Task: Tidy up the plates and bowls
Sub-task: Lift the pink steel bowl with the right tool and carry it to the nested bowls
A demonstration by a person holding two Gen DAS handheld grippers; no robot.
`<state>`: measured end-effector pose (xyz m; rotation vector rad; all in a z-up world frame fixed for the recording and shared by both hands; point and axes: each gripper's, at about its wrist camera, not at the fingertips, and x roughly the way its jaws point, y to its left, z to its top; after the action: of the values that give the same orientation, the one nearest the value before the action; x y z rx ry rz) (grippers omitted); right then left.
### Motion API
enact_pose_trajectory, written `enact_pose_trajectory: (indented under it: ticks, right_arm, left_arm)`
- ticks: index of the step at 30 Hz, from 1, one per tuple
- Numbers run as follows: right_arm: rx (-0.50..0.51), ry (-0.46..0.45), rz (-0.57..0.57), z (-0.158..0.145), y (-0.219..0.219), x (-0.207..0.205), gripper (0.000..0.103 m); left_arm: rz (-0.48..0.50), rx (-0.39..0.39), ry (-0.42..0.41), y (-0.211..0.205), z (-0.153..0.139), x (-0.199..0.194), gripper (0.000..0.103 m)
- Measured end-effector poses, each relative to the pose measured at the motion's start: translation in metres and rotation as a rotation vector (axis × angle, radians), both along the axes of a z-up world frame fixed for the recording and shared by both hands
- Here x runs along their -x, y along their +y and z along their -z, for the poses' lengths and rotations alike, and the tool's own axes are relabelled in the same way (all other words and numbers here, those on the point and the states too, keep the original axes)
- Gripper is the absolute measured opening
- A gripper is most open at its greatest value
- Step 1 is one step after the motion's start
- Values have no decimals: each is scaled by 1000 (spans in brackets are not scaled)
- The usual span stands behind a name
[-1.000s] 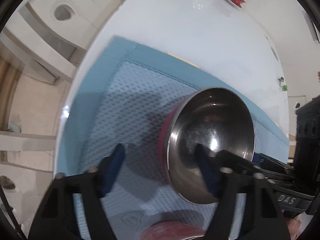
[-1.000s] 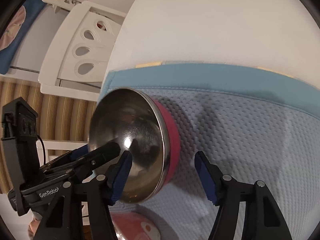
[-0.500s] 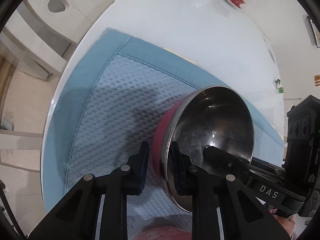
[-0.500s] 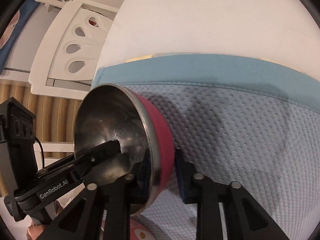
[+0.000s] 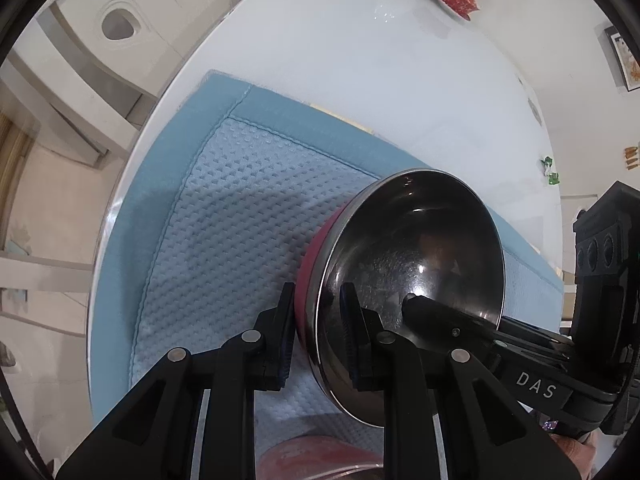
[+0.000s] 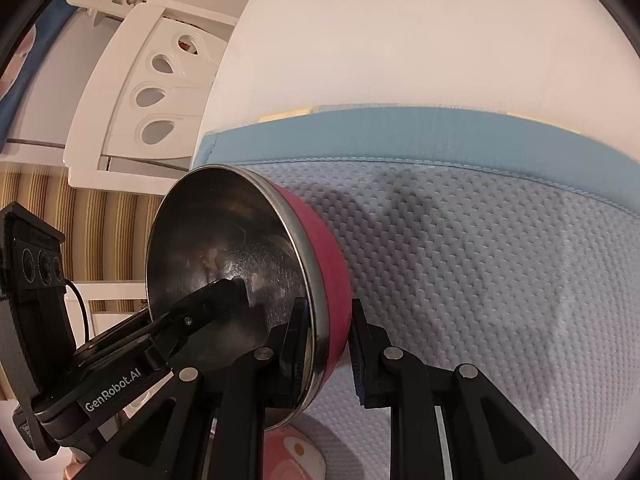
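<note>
In the left wrist view, the left gripper (image 5: 316, 340) was clamped on the rim of the round steel bowl with a pink-red outer wall (image 5: 416, 264): one finger pressed the outer wall, the other sat inside. The bowl stood tilted on edge above the blue dimpled drying mat (image 5: 240, 208) on the white round table (image 5: 360, 60). The right gripper (image 5: 416, 308) reached into the bowl from the right.

In the right wrist view, the right gripper (image 6: 328, 340) pinched the same bowl (image 6: 224, 248) at its near rim, one finger inside, one against the pink wall. The left gripper (image 6: 232, 288) entered from the lower left, its tip inside the bowl. The mat (image 6: 480, 260) lay beneath.
</note>
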<state>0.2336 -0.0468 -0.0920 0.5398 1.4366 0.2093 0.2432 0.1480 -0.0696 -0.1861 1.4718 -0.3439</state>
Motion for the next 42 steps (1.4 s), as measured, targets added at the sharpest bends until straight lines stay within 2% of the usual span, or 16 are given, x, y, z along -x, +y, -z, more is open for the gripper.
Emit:
enact_pose_trajectory:
  ticks: [13,22,29,42]
  right_arm:
    - [-12,-25,-5,-39,4,22,19]
    - [-6,-44,-19,-71,14,44,19]
    - [8,-57,-35,-89,28,67,19]
    - [11,-45,-60,-94,55,112,20]
  left_arm:
    - [-10,14,-34,7,-37,14,18]
    - [-19,40,-62,12,-66,37,18]
    - [-9,30,-92,21,-86,59,18]
    - [-8,28,-79,43,-92,104,18]
